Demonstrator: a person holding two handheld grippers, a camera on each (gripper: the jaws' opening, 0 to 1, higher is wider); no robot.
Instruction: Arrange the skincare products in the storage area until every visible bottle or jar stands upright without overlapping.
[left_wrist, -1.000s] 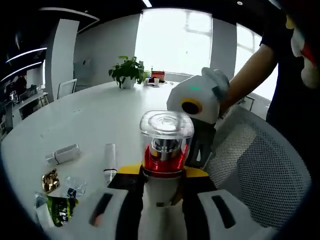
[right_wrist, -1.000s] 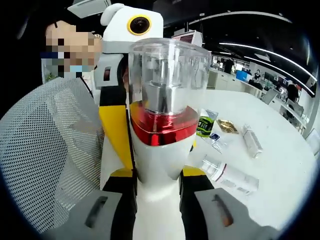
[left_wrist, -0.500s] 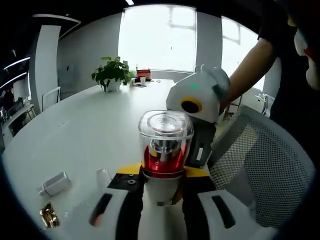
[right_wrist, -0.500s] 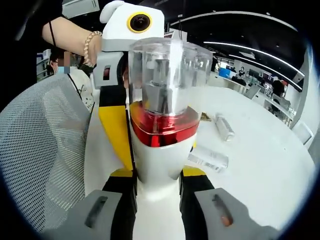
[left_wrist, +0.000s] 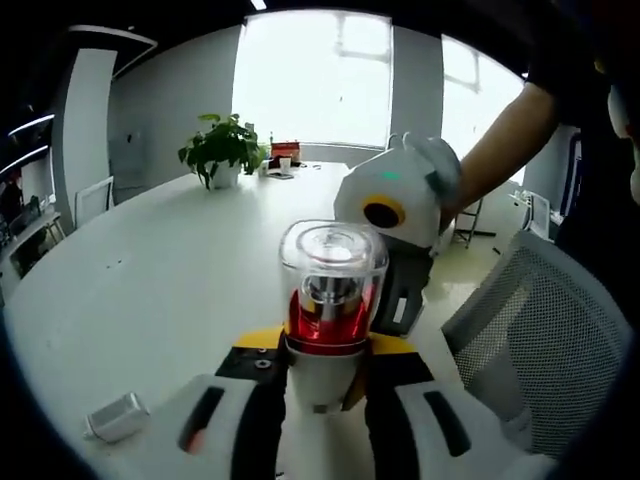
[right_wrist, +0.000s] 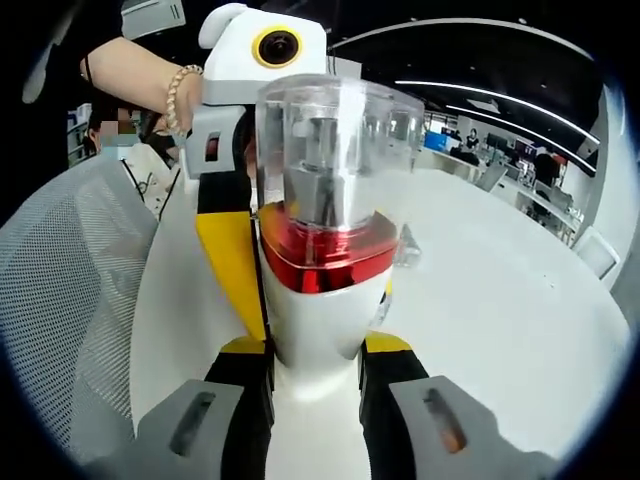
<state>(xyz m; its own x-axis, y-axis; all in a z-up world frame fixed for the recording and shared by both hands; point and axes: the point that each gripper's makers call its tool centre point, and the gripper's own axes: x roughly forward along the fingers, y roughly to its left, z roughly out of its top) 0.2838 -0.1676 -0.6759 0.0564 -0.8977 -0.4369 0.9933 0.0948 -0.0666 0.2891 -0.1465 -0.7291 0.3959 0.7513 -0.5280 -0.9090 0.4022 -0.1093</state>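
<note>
In the left gripper view we note a small silver-capped tube lying on its side near the lower left edge of the white surface. At the far edge of the surface stands a potted plant, with a red item just beside it near the window.

At the centre of this view the left tongs are pinching the white body of a skincare bottle, a jaw on each side below its red metallic collar and clear cap. The bottle is lifted off the surface and points along the jaws. The right tongs come in from the right beside and beyond the bottle, held by a person's arm. A mesh chair stands at the right, off the near edge of the surface.

In the right gripper view the mesh chair fills the left side. The right tongs are likewise clamped on the skincare bottle at its white body, and the left tongs grip it from the opposite side, a hand with a bead bracelet behind them. We record that both tongs hold the same bottle. A small clear item lies on the surface just right of the bottle; we cannot tell what it is.
</note>
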